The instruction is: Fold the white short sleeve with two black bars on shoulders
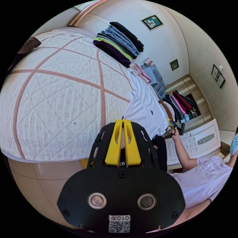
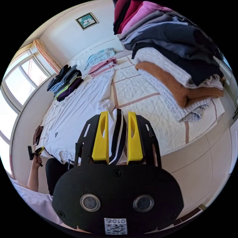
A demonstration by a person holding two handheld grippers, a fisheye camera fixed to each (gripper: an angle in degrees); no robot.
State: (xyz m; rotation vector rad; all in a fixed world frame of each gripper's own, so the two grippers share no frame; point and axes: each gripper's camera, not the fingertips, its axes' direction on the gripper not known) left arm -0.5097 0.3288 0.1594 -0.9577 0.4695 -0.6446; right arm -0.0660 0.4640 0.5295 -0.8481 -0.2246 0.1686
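Observation:
The white short-sleeve shirt [image 1: 146, 106] [image 2: 81, 106] lies spread flat on the quilted bed [image 1: 57, 99], its small black logo facing up. In the left gripper view my left gripper [image 1: 123, 122] has its yellow jaws pressed together on the shirt's near edge. A hand holds that same gripper [image 2: 37, 151] at the shirt's far corner in the right gripper view. My right gripper [image 2: 118, 113] is shut on the sleeve with two black bars [image 2: 118, 133], which bunches between its jaws. In the left gripper view a hand holds this gripper [image 1: 176, 127] at the shirt's other end.
A stack of folded dark clothes [image 1: 119, 42] [image 2: 65, 81] sits beyond the shirt. A tall pile of sweaters [image 2: 173, 62] [image 1: 178, 104] stands close to my right gripper. Pink [image 2: 103, 65] and light blue [image 2: 99, 57] garments lie further back. The person [image 1: 205, 178] is at the bed's edge.

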